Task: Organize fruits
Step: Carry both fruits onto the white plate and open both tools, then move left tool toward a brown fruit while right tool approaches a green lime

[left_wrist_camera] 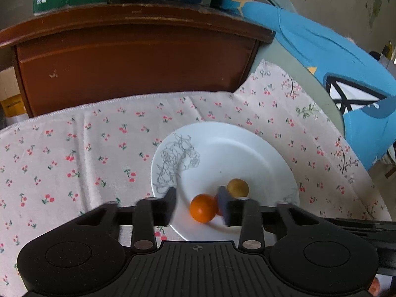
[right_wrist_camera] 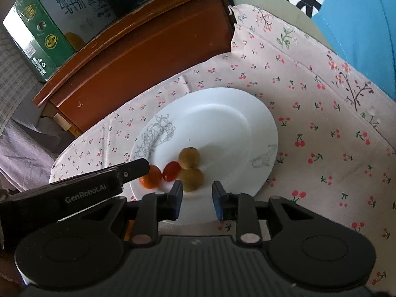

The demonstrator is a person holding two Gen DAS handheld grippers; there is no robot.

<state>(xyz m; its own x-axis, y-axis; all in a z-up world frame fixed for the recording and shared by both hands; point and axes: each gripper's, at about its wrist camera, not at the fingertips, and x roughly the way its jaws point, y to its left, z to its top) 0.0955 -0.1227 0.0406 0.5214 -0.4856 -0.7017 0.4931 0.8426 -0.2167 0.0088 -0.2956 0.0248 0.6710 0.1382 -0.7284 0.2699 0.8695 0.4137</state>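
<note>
A white plate [left_wrist_camera: 247, 153] with a grey flower drawing lies on a cherry-print cloth. On its near side lie an orange fruit [left_wrist_camera: 203, 208], a small red fruit [right_wrist_camera: 171, 171] and two brown-green fruits [right_wrist_camera: 189, 158]. My left gripper [left_wrist_camera: 198, 204] is open just above the plate's near rim, its fingers either side of the orange fruit, not touching it. In the right wrist view the plate [right_wrist_camera: 222, 113] and orange fruit [right_wrist_camera: 151, 177] show again, partly behind the left gripper's body. My right gripper [right_wrist_camera: 196, 199] is open and empty at the plate's near edge, just short of the nearer brown-green fruit [right_wrist_camera: 191, 179].
The cherry-print cloth [left_wrist_camera: 74, 153] covers the surface. A dark wooden cabinet [left_wrist_camera: 133, 57] stands behind it with a green carton [right_wrist_camera: 42, 32] on top. A blue printed fabric [left_wrist_camera: 334, 57] lies at the right.
</note>
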